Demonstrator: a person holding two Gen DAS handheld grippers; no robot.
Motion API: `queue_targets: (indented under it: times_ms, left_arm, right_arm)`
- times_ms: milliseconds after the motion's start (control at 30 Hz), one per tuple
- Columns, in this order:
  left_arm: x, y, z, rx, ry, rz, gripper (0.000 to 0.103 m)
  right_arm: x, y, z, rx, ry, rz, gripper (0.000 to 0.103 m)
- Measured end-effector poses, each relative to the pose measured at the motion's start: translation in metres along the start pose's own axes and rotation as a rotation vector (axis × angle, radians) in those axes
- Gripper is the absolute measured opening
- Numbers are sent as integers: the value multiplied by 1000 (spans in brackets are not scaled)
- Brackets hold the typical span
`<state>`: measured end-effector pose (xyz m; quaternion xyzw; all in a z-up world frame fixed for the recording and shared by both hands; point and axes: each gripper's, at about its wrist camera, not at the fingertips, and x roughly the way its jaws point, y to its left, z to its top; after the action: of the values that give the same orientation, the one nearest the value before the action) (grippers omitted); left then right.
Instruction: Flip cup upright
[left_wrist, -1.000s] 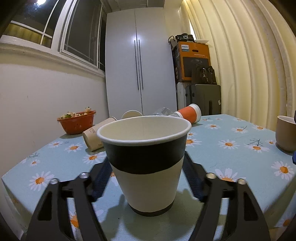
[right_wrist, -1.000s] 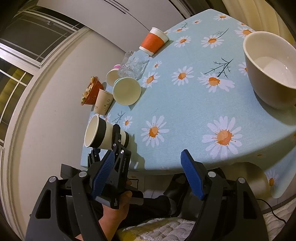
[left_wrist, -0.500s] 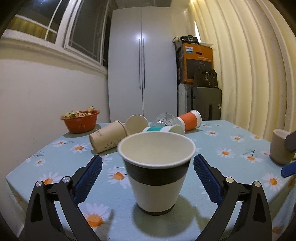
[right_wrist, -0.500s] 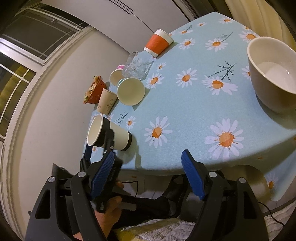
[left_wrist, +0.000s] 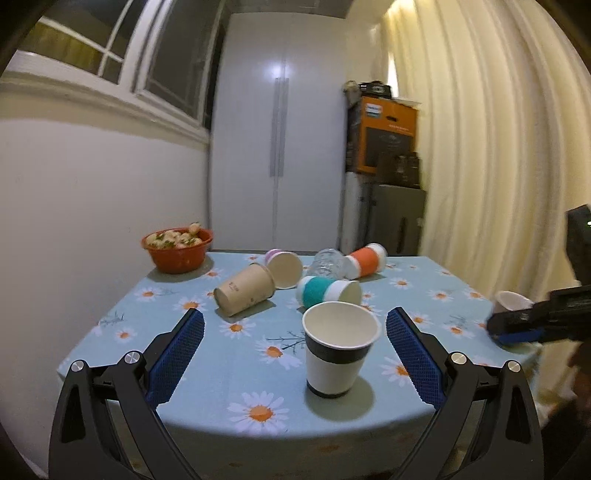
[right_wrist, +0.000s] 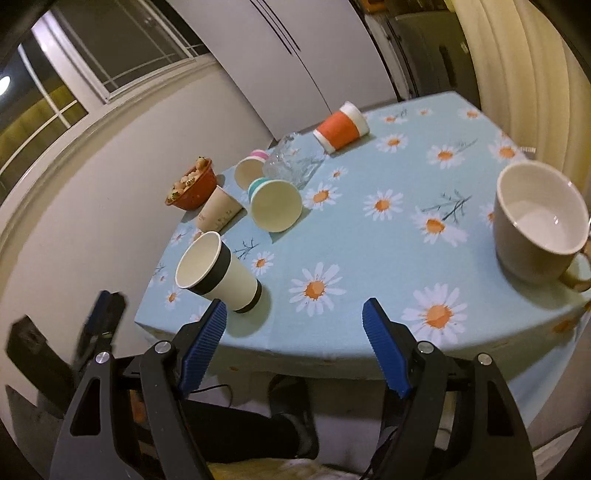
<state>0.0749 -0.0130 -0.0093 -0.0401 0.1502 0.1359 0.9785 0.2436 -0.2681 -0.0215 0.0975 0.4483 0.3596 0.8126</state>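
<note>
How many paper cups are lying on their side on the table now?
4: kraft brown cup near the red bowl, pink-striped cup behind it, teal cup in the middle, orange cup farthest. Others may be hidden.

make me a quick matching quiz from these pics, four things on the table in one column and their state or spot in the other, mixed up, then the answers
Things:
1. black-banded cup
2. teal cup
3. red bowl
4. tan mug

States:
A. lying on its side among the other tipped cups
B. standing upright near the table's front edge
C. holds small pale items, by the wall
D. upright and empty, on the right side of the table

Pairs: 1-B, 2-A, 3-C, 4-D
</note>
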Motion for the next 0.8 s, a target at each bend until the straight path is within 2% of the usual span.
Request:
queue_targets:
  times_ms: [167,467,567,733,800]
  left_arm:
    - [-23,7,7,65,43,-68,97]
    - [-55,22,-1,77,93,-140,97]
    - [-61,28,-6,57,90,-141,97]
    - [-65,34,-9,30,93,-152,97]
    - [-67,36,-8,20,93,-163,97]
  right_arm:
    - [-14,13,-5,-109,-75,-78,76]
    - [-31,39,-31,-279,-157,-177,78]
    - [-34,50,-43,-339,-171,-202,87]
    - [-43,56,-60,-363,-185,-203,89]
    - [-47,56,-64,-357,-197,-199,94]
